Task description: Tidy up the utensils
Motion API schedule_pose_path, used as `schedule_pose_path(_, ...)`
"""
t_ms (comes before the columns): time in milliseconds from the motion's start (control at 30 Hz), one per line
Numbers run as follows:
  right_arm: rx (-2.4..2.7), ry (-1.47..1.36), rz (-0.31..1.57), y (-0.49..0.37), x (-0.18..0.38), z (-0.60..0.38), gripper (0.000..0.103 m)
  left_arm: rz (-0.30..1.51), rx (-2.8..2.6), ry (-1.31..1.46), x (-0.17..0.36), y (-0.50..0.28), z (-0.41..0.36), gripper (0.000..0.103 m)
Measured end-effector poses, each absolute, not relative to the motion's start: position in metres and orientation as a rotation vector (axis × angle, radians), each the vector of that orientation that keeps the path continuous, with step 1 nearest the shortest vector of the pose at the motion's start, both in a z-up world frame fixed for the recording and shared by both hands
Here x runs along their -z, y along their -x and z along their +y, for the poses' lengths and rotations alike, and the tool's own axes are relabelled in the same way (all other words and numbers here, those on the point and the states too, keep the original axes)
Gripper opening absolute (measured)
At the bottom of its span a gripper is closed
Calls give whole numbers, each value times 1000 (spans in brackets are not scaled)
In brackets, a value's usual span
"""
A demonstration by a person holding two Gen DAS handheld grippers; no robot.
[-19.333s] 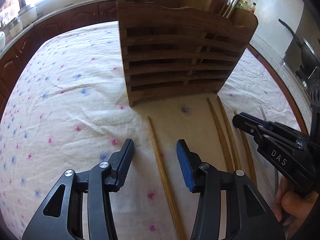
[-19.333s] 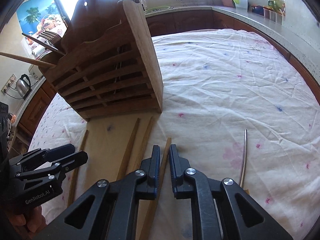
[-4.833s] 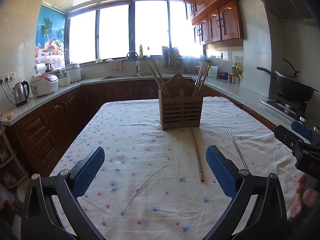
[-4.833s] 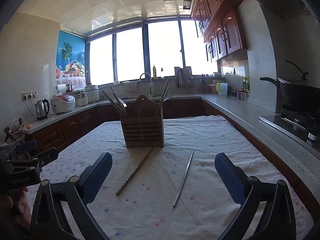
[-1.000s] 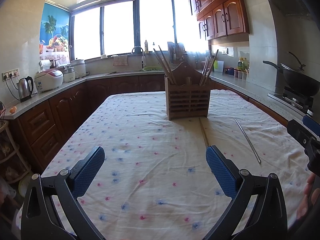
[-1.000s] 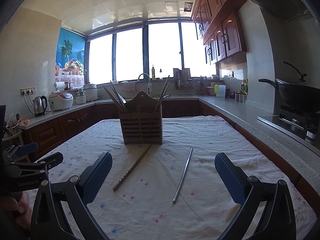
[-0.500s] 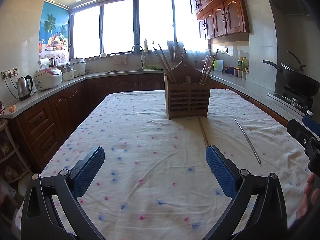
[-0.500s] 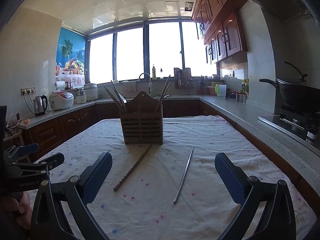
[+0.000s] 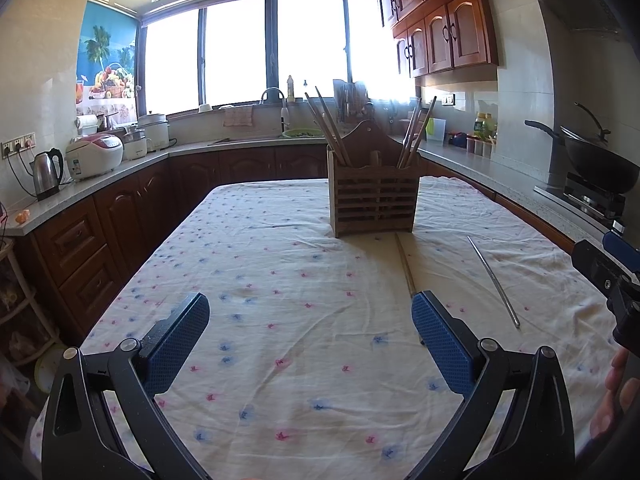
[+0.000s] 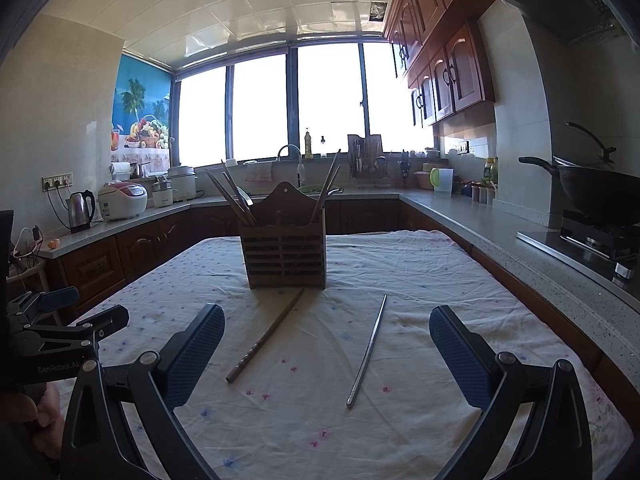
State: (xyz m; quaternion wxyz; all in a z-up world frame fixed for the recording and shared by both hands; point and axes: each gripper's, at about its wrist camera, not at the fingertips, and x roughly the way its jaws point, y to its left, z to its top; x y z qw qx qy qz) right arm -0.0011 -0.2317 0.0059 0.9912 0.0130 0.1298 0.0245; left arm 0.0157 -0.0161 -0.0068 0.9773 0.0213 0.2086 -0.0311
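Observation:
A wooden slatted utensil holder stands mid-table with several chopsticks leaning out of it. A wooden chopstick and a metal chopstick lie on the floral tablecloth in front of the holder. My left gripper is open and empty, held back above the near part of the table. My right gripper is open and empty, also well short of both chopsticks. Each gripper shows at the edge of the other's view, the right one and the left one.
Dark wood cabinets and counters ring the table. A kettle and rice cooker stand on the left counter. A black wok sits on the stove at right. A sink and windows are behind the holder.
Since 19 s ago both grippers pulled far back from the holder and opened wide; most wooden chopsticks left the table. In the last second nothing visibly moved.

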Motion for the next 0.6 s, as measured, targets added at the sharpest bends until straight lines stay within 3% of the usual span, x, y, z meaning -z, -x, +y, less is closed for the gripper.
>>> schedule_pose_path(600, -51, -33, 296, -9, 0, -233, 103, 449, 112, -35, -1, -20, -21, 103)
